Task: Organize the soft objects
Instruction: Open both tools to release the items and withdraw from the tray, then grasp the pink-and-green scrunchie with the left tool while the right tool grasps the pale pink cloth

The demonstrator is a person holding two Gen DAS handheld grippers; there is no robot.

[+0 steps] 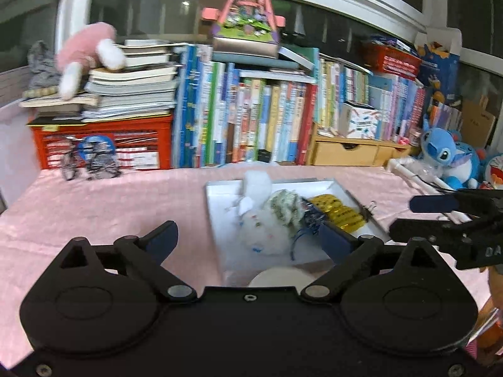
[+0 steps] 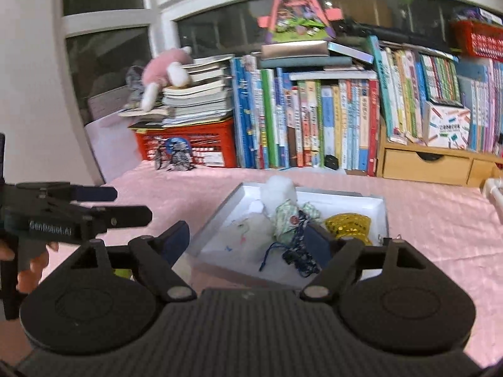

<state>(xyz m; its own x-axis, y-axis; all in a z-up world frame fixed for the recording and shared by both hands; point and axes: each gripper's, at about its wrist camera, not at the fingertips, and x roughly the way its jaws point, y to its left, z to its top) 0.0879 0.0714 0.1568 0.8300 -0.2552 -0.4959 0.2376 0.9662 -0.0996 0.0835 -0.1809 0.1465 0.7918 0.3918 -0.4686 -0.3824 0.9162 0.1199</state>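
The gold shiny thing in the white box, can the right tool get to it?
Probably yes. The right tool is open and empty, and the gold shiny thing lies uncovered at the box's right side. Only the dark blue string lies close beside it.

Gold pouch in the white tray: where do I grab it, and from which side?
Judging from both views, take the gold pouch across its puffed middle, coming down from above with the right gripper, which is open and empty. It lies flat in the tray's right corner, against the wall, with the green cloth on its left, so a side approach looks blocked.
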